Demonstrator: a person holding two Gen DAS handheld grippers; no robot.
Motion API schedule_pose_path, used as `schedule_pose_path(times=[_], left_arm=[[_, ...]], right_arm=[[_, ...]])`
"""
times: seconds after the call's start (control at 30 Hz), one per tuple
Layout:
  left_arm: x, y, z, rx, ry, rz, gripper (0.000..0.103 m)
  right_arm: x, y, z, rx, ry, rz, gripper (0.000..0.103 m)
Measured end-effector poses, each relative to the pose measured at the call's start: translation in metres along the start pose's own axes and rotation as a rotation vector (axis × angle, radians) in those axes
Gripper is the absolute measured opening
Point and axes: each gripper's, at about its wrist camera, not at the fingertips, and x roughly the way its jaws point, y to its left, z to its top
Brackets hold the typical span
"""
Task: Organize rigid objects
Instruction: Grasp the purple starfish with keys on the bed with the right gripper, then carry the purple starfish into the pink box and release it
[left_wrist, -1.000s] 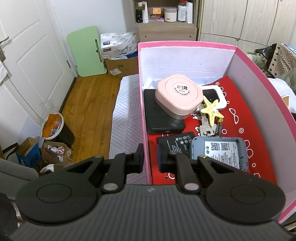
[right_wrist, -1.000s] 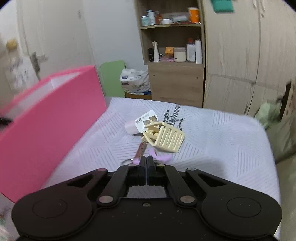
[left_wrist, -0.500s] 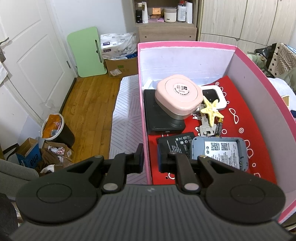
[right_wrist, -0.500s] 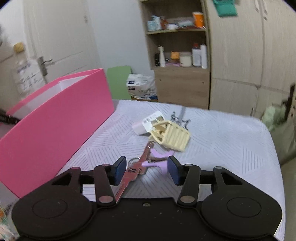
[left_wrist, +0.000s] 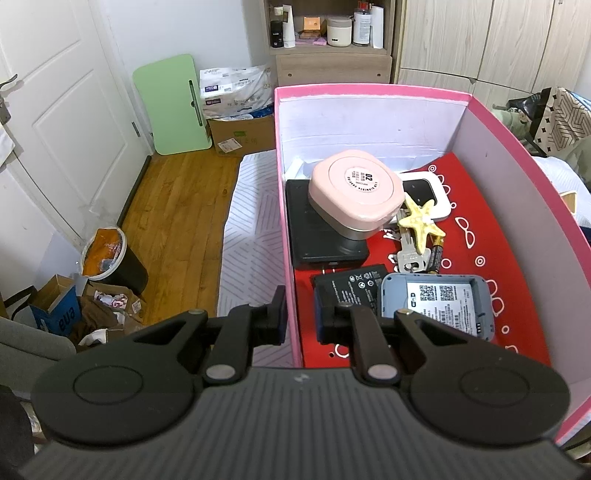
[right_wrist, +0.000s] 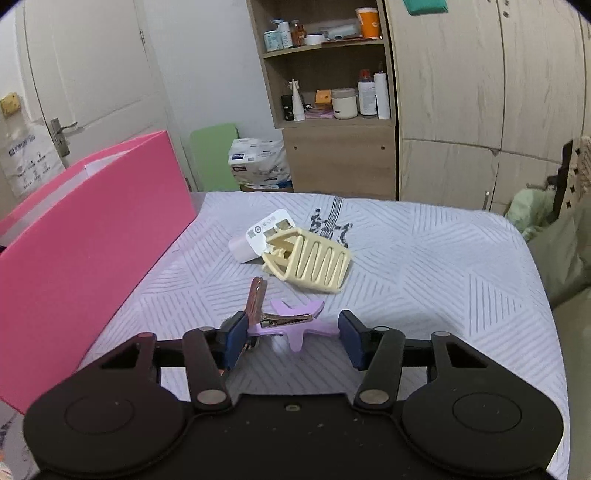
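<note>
1. Left wrist view: you are clamping the left gripper (left_wrist: 300, 314) on the near wall of the pink box (left_wrist: 369, 90), one finger outside and one inside, steadying it. Inside the box are lying a pink case (left_wrist: 355, 195), a yellow starfish clip (left_wrist: 421, 225), keys (left_wrist: 410, 254), a black battery (left_wrist: 351, 288) and a blue router (left_wrist: 437, 306), so sorting is well under way.

2. Right wrist view: you are holding the right gripper (right_wrist: 291, 338) with its jaws parted; they have just been opening. A purple starfish clip (right_wrist: 291, 319) and a key (right_wrist: 255, 301) are lying between the fingers on the bedspread (right_wrist: 443, 258), not pinched. Beyond them, a cream hair claw (right_wrist: 310, 262) is resting against a white charger (right_wrist: 258, 238). The pink box is standing to the left.

3. Step in hand: you are lining up a pick. Next, you are likely closing on the purple clip, then carrying it into the box.
</note>
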Motion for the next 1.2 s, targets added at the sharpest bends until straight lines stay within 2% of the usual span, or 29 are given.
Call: schedule_pose_path(times=[0.23, 0.4, 0.57, 0.67, 0.8, 0.93, 1.13, 1.17, 1.2], left_arm=[[0.000, 0.000, 0.000, -0.001, 0.000, 0.001, 0.012], [-0.001, 0.002, 0.001, -0.004, -0.004, -0.006, 0.012], [-0.002, 0.003, 0.003, -0.002, 0.000, -0.007, 0.012], [-0.002, 0.003, 0.003, -0.008, -0.002, -0.009, 0.012], [-0.003, 0.003, 0.002, -0.008, -0.003, -0.009, 0.012], [-0.003, 0.003, 0.002, -0.010, -0.003, -0.010, 0.012], [-0.003, 0.004, 0.002, -0.011, -0.006, -0.012, 0.012], [-0.003, 0.003, 0.002, -0.009, -0.009, -0.010, 0.012], [-0.003, 0.003, 0.001, -0.008, -0.010, -0.011, 0.012]], right_arm=[[-0.019, -0.001, -0.004, 0.116, 0.009, 0.124, 0.059], [-0.042, 0.012, 0.003, 0.139, -0.020, 0.214, 0.059], [-0.062, 0.041, 0.030, 0.071, -0.045, 0.271, 0.059], [-0.064, 0.067, 0.058, 0.028, -0.023, 0.374, 0.059], [-0.053, 0.110, 0.086, -0.063, 0.042, 0.460, 0.059], [-0.015, 0.152, 0.099, -0.137, 0.166, 0.466, 0.059], [0.029, 0.192, 0.099, -0.227, 0.286, 0.460, 0.059], [0.034, 0.197, 0.098, -0.242, 0.302, 0.452, 0.060], [0.036, 0.205, 0.098, -0.284, 0.293, 0.403, 0.059]])
